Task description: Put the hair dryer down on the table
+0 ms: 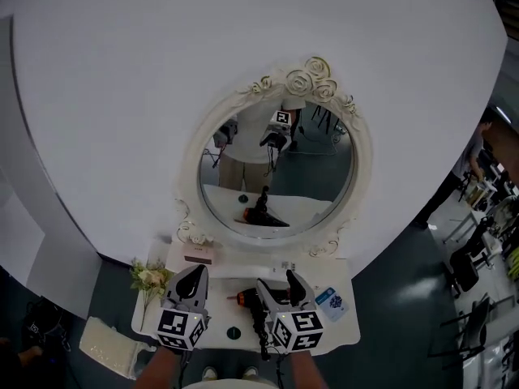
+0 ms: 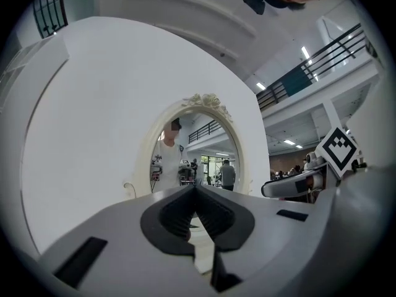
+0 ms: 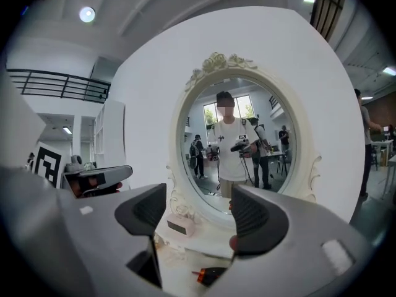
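Observation:
The black hair dryer [image 1: 250, 300] with an orange nozzle end lies on the white vanity table [image 1: 340, 331], its handle and cord trailing toward the front edge. My right gripper [image 1: 278, 282] hovers just right of it and above it, open, with nothing between its fingers. In the right gripper view the dryer's orange tip [image 3: 210, 276] shows low between the spread jaws of that gripper [image 3: 198, 206]. My left gripper [image 1: 193, 275] is left of the dryer, and in the left gripper view its pads meet at the tips, so the gripper [image 2: 194, 193] is shut and empty.
An ornate oval mirror [image 1: 276, 168] stands at the table's back. A flower bunch [image 1: 150, 278] sits at the left edge, a small box [image 3: 180, 226] by the mirror base, a blue-printed card [image 1: 331, 302] at the right, and a dark round knob [image 1: 233, 332] near the front.

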Demonstrator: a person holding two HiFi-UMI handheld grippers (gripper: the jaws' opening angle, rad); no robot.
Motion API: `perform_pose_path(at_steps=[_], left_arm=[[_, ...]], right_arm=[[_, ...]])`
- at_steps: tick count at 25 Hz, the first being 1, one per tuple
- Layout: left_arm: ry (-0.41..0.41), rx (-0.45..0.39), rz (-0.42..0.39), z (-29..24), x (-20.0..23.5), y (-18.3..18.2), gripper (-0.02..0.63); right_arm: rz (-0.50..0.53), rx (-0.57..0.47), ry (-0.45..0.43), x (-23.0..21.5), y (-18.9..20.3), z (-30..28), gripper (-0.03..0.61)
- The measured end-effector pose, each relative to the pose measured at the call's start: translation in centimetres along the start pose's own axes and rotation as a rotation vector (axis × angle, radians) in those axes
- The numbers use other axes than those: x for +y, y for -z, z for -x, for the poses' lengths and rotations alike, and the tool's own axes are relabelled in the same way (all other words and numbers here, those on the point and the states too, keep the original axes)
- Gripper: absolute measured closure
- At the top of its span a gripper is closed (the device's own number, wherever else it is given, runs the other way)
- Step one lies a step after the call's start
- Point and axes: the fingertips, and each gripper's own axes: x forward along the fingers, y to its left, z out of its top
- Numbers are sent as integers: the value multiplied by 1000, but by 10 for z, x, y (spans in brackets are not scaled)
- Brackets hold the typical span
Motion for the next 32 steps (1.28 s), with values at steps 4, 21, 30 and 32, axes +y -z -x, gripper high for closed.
perform_pose_path(at_steps=[4,21,30,32], left_arm=[[12,-9,-43,3,-8,-3,604],[36,7,-50,4,-16,0,604],[28,16,-53,11,-15,1,604],[29,24,-51,11,-16,5,604]], right_arm=[[62,-38,-4,11,-21,3,239],[89,-52,-74,39,-29,-9,241],[69,-54,-69,36,-26,-5,276],[60,-56,-78,37,-24,-4,301]])
